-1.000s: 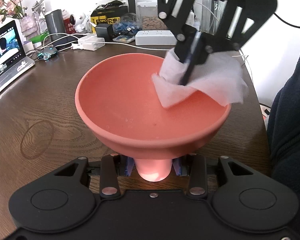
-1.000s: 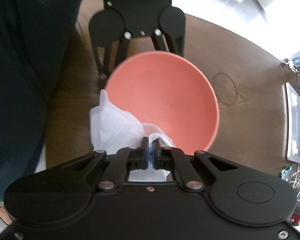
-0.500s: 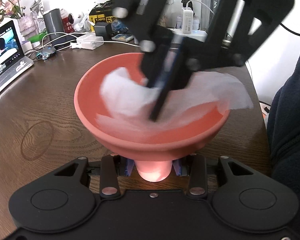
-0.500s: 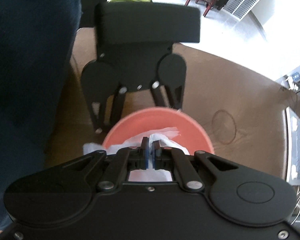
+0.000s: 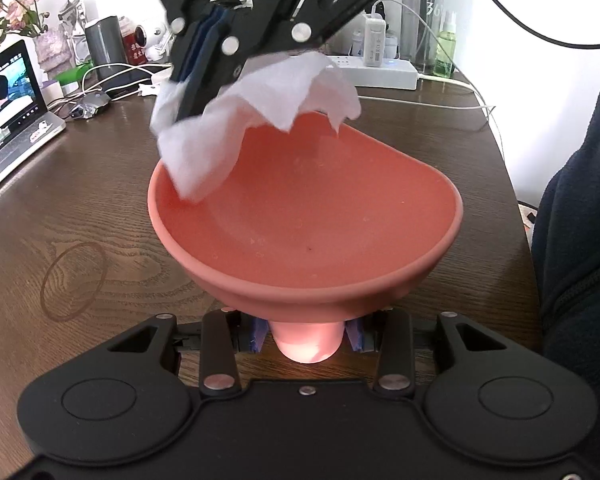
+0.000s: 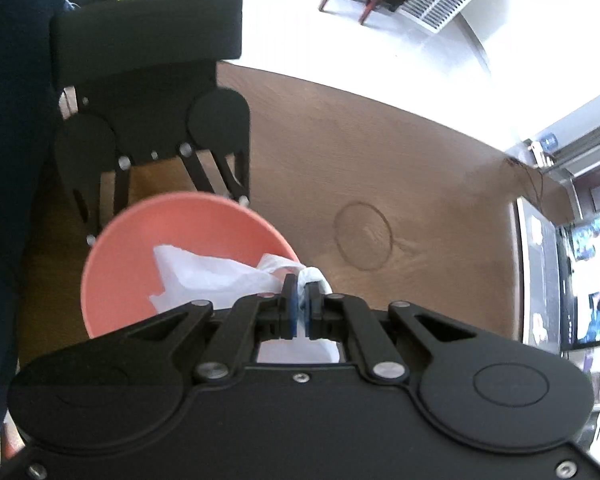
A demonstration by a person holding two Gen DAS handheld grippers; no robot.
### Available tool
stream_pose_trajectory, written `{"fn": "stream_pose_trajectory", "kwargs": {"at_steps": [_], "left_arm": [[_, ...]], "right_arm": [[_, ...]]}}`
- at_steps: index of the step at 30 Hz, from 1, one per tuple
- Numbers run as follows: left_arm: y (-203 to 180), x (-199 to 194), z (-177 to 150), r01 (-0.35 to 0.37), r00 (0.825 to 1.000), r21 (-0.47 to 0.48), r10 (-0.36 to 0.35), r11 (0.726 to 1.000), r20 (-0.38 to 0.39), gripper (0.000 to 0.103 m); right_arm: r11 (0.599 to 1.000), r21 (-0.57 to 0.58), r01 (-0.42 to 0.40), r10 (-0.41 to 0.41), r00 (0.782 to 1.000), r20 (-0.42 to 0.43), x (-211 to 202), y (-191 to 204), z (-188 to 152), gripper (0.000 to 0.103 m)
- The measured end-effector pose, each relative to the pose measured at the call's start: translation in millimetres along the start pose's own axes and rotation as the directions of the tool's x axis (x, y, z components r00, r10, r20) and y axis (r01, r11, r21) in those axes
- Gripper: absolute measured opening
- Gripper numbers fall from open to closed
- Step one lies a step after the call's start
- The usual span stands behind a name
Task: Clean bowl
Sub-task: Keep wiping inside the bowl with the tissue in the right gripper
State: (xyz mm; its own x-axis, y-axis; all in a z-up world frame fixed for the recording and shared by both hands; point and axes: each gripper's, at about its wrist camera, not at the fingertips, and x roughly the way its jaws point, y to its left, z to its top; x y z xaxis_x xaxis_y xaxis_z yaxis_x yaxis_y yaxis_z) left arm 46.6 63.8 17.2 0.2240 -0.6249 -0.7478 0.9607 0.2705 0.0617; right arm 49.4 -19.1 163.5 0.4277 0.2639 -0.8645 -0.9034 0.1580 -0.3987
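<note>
Left wrist view is showing the left gripper [image 5: 306,338] clamping its blue pads on the short foot of the pink bowl [image 5: 312,216], holding it tilted above the wooden table [image 5: 80,184] with the opening facing the camera. The right gripper [image 5: 188,88] is coming in from 11 o'clock, its jaws pinched tight on a white paper towel [image 5: 256,108], which is draping over the bowl's far rim from about 10 to 1 o'clock, with a corner hanging down onto the inner wall at 10 o'clock.

Right wrist view is showing the same towel [image 6: 220,280] bunching between closed jaws just over the bowl's [image 6: 148,240] near edge.

Wiping is, by my reading, partly done: the inner surface is looking mostly clean and dry, yet tiny pale flecks and one dark speck are showing near the bottom centre and toward 3 o'clock. Those spots, plus the outside wall, are probably needing another pass before the bowl is set down.
</note>
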Motion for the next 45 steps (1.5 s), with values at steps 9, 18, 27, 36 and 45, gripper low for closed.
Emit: {"fn": "stream_pose_trajectory", "kwargs": {"at_steps": [9, 18, 27, 36, 45], "left_arm": [[3, 2, 2, 0.001, 1.000, -0.001, -0.001, 1.000, 0.001, 0.040], [3, 3, 4, 0.001, 1.000, 0.010, -0.001, 1.000, -0.003, 0.039], [1, 3, 5, -0.003, 1.000, 0.010, 0.004, 1.000, -0.008, 0.040], [3, 3, 5, 0.003, 1.000, -0.001, -0.003, 1.000, -0.011, 0.040], [3, 3, 5, 0.004, 1.000, -0.007, -0.004, 1.000, -0.011, 0.040]], "right_arm": [[0.998, 0.058, 0.005, -0.001, 0.998, -0.057, 1, 5, -34, 0.003], [0.998, 0.030, -0.064, 0.066, 0.993, -0.094, -4, 36, -44, 0.003], [0.988, 0.000, -0.154, 0.153, 0.986, -0.059, 0, 71, -30, 0.003], [0.986, 0.039, -0.161, 0.159, 0.986, 0.049, 6, 69, 4, 0.003], [0.994, 0.051, -0.100, 0.096, 0.993, 0.071, 14, 44, 19, 0.003]]}}
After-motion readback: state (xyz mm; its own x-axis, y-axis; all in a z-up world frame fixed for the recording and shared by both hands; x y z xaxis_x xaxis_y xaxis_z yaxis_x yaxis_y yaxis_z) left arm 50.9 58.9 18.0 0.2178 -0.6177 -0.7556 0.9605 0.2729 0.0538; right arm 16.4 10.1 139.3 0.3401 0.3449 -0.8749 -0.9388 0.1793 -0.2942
